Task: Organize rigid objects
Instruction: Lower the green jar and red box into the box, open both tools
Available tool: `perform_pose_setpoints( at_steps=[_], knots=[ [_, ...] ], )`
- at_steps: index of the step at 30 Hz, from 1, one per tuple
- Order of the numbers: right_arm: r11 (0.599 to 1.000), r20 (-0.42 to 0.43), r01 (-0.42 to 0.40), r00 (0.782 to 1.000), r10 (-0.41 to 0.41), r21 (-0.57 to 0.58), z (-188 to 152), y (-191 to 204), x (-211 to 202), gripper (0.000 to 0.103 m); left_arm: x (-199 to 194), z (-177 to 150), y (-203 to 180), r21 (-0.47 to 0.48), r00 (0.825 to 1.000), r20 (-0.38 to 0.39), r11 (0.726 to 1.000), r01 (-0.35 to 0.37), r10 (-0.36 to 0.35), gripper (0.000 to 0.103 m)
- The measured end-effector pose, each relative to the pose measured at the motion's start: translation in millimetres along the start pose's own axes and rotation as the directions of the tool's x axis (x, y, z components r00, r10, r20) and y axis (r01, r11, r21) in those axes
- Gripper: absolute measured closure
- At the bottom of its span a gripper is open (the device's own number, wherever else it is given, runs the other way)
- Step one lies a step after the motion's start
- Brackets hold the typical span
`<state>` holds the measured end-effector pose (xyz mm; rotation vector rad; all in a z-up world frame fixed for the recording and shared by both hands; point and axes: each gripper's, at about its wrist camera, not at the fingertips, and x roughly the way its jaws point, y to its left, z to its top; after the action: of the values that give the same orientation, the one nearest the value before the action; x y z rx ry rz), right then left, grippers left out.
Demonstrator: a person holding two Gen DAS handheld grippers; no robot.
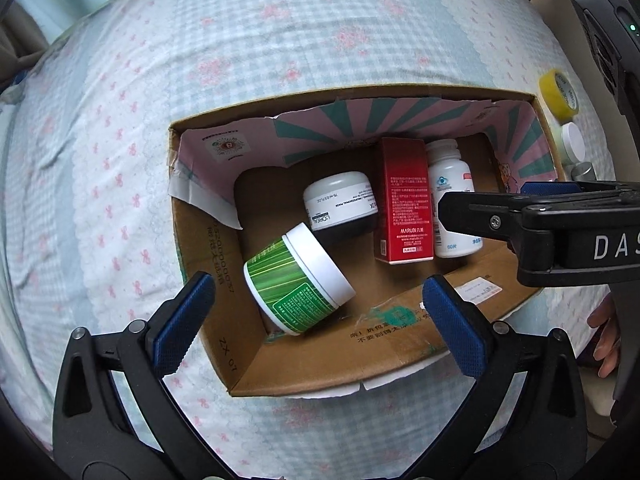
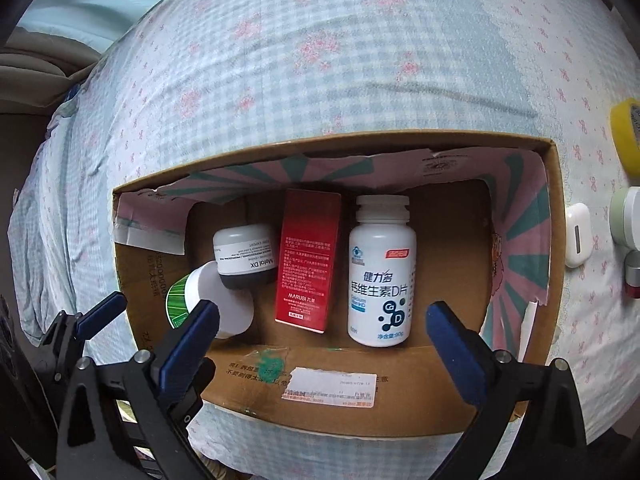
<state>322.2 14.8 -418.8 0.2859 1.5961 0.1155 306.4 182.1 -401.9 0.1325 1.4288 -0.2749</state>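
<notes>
Cardboard box (image 1: pixel 404 344) sits open on a bed (image 1: pixel 280 40) covered in pale blue check with pink flowers. Four items inside, in a row along the box floor. Green-striped jar (image 1: pixel 296 284) with white lid lies tilted at the box's left end, near the left wall. Next to it a grey-and-white jar (image 1: pixel 340 204), label upside down, touching or almost touching the green one. Then a red carton (image 1: pixel 404 204) lying flat, and hard against its right side a white pill bottle (image 1: pixel 452 200), also lying down, cap toward the far wall. Right end of the box floor bare. Left gripper (image 1: pixel 320 316) spread wide, empty, hovering above the near-left part of the box; green jar lies directly between and beyond its blue pads (image 1: pixel 184 320). Right gripper (image 2: pixel 324 332) likewise spread wide and empty, over the near wall; red carton and pill bottle lie just ahead between its fingers. Outside the box, past its right wall: yellow tape roll (image 1: pixel 560 92), white-capped jar (image 1: pixel 572 142), a small white case (image 2: pixel 578 236).
</notes>
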Motion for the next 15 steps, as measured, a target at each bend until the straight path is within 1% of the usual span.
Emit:
perform_pose_setpoints(
  at_steps=[4,9,13,15],
  knots=[
    [1.0,0.028,-0.008,1.0,0.008,-0.002,-6.0,1.5,-12.1,0.0,-14.8,-5.1,-1.8,-0.01,1.0,0.023,1.0,-0.004,0.004,0.0],
    [1.0,0.076,-0.01,0.997,0.012,-0.021,-16.0,8.5,-37.1,0.0,-43.6,-13.5,-2.7,-0.032,0.998,0.068,0.999,-0.006,0.008,0.0],
    [0.999,0.104,-0.017,0.994,0.02,-0.036,-29.6,16.0,-64.1,0.0,-77.3,-23.5,-5.3,-0.047,0.993,0.118,0.999,-0.005,0.01,0.0],
    [0.998,0.118,-0.018,0.993,0.025,-0.059,-38.7,22.8,-81.8,0.0,-96.3,-28.7,-6.1,-0.05,0.99,0.137,0.999,-0.017,0.024,0.0]
  ],
)
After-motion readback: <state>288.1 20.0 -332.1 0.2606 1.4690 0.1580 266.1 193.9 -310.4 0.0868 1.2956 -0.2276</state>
